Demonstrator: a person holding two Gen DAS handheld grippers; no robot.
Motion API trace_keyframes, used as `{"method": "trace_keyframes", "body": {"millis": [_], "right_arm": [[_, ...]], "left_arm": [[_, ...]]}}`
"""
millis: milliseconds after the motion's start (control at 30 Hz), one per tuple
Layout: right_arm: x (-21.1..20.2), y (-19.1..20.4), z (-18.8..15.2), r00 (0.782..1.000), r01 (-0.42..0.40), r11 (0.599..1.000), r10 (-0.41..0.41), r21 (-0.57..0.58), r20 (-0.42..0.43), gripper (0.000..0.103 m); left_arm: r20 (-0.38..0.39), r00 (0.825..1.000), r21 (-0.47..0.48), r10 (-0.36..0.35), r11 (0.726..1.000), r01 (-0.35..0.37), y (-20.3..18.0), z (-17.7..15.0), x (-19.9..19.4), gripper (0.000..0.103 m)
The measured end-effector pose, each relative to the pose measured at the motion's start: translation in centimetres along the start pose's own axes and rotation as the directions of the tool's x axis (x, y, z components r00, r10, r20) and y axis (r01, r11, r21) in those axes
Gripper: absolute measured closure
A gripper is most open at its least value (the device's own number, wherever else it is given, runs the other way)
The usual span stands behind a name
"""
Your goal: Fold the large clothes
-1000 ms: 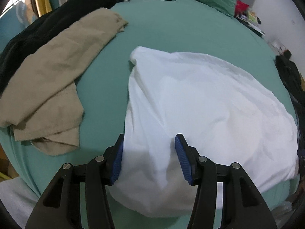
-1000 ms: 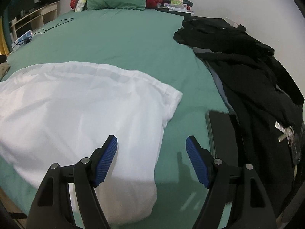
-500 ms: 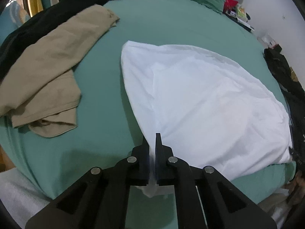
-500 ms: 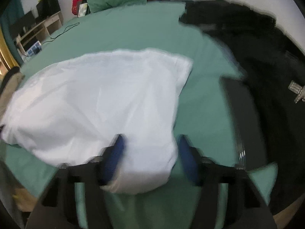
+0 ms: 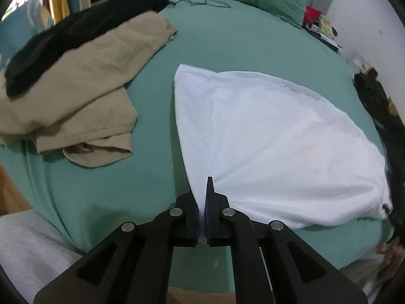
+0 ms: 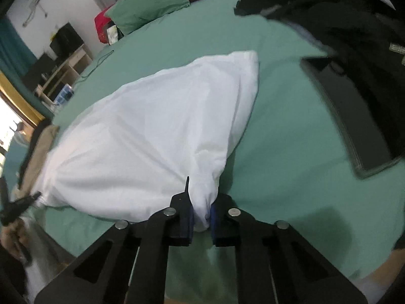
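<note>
A large white garment lies spread on the green bed. My left gripper is shut on its near left corner, the cloth pinched between the blue pads. In the right wrist view the same white garment shows, and my right gripper is shut on a bunched near right corner. The left gripper also shows at the far left of the right wrist view, at the garment's other corner.
Tan clothes and a black garment lie at the left of the bed. A black pile of clothes and a dark flat tablet lie at the right. A green pillow is at the far end.
Both grippers went from open over the garment's near edge to shut on its two near corners. The near edge has lifted and drawn taut between them.
</note>
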State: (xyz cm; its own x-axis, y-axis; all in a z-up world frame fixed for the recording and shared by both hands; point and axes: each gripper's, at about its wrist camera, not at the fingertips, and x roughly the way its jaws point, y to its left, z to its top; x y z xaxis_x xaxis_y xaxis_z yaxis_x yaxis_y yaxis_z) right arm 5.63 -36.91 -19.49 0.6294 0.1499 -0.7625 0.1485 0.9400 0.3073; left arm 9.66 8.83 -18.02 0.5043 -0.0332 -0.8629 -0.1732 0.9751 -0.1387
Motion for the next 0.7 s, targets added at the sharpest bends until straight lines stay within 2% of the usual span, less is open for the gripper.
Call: {"method": "trace_keyframes", "body": {"millis": [133, 333, 433, 500, 600, 700], "right_arm": [[-1.4, -0.9, -0.3, 0.999, 0.049, 0.998, -0.049, 0.038, 0.015, 0.096], [-1.7, 0.5, -1.3, 0.992, 0.128, 0.992, -0.128, -0.012, 0.008, 0.096], [-1.7, -0.1, -1.5, 0.991, 0.133, 0.991, -0.133, 0.0, 0.007, 0.096], [-1.6, 0.0, -1.1, 0.991, 0.13, 0.991, -0.13, 0.016, 0.012, 0.093], [-2.0, -0.5, -1.3, 0.994, 0.1, 0.993, -0.102, 0.062, 0.03, 0.085], [-2.7, -0.4, -1.3, 0.99, 0.129, 0.989, -0.133, 0.073, 0.055, 0.077]], "left_arm": [[-0.01, 1.0, 0.022, -0.006, 1.0, 0.006, -0.2, -0.6, -0.3, 0.099], [-0.079, 0.997, 0.015, -0.025, 1.0, 0.027, 0.3, -1.8, 0.7, 0.097], [-0.09, 0.996, -0.001, -0.026, 1.0, 0.026, 0.5, -1.6, 0.7, 0.08], [-0.083, 0.996, -0.01, -0.03, 1.0, 0.029, 0.6, -1.4, 0.5, 0.064], [-0.063, 0.997, -0.01, -0.032, 0.999, 0.031, 0.8, -1.6, -0.2, 0.055], [-0.037, 0.999, -0.011, -0.028, 1.0, 0.027, 1.0, -1.6, -1.2, 0.054]]}}
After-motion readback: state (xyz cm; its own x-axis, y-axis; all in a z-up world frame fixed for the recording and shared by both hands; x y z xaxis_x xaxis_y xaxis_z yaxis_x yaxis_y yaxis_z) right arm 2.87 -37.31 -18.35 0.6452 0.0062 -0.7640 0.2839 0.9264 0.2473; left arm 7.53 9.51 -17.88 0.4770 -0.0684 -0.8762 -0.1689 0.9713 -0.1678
